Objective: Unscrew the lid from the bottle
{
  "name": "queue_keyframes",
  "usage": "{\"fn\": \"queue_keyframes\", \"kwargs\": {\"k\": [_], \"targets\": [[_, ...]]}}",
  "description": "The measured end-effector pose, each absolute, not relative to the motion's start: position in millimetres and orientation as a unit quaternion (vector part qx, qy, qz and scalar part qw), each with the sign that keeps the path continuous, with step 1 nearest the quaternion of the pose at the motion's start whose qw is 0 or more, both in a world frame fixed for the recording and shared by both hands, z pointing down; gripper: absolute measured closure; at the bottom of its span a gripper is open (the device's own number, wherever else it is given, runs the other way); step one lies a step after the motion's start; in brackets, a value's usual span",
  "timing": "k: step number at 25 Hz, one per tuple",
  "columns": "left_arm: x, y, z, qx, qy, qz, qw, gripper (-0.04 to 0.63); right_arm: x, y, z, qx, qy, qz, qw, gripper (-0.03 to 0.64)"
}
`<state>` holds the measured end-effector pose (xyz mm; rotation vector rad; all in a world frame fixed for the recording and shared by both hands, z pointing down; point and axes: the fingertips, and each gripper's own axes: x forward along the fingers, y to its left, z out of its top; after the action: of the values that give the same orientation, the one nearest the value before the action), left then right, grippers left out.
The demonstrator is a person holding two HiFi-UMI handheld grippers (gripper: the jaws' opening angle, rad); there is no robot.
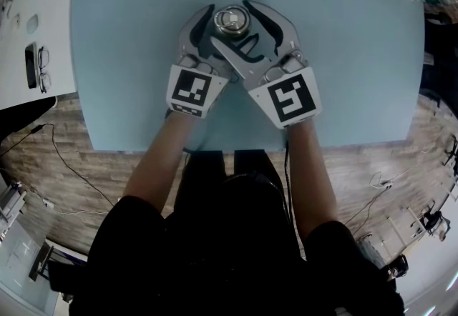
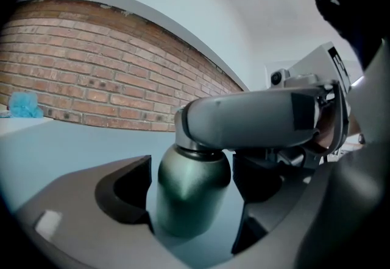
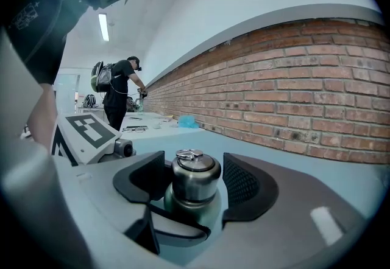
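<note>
Two-gripper stance for loosening the lid (image 3: 196, 170) of the bottle (image 2: 189, 182), which stands upright near the middle of the pale blue worktop (image 1: 343, 57). The left gripper (image 2: 194, 201) works low, its fingers pinching the dark green body below the shoulder to keep it from turning. The right gripper (image 3: 194, 187) works higher and crosses over the left. Its fingers lie close on either side of the steel lid, though it cannot be resolved whether the pads already press on it.

For a clean turn, the upper pads should bear squarely on the lid's straight wall, clear of the ring on top. The right gripper should rotate about the bottle's axis while the left holds firm.

The left forearm (image 1: 161, 161) and right forearm (image 1: 313, 171) converge from the near edge, with both grippers roughly level and angled inward.
</note>
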<state>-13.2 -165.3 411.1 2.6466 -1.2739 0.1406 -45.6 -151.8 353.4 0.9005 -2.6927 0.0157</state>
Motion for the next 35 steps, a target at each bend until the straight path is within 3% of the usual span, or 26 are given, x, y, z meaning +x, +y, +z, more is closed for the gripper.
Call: {"fn": "queue_keyframes", "kwargs": {"k": [35], "targets": [[-13.2, -168.7, 414.4, 0.871, -0.477, 0.039, 0.11, 0.187, -42.9, -154.6, 355.9, 0.348, -0.925, 0.013, 0.15, 0.313]]}}
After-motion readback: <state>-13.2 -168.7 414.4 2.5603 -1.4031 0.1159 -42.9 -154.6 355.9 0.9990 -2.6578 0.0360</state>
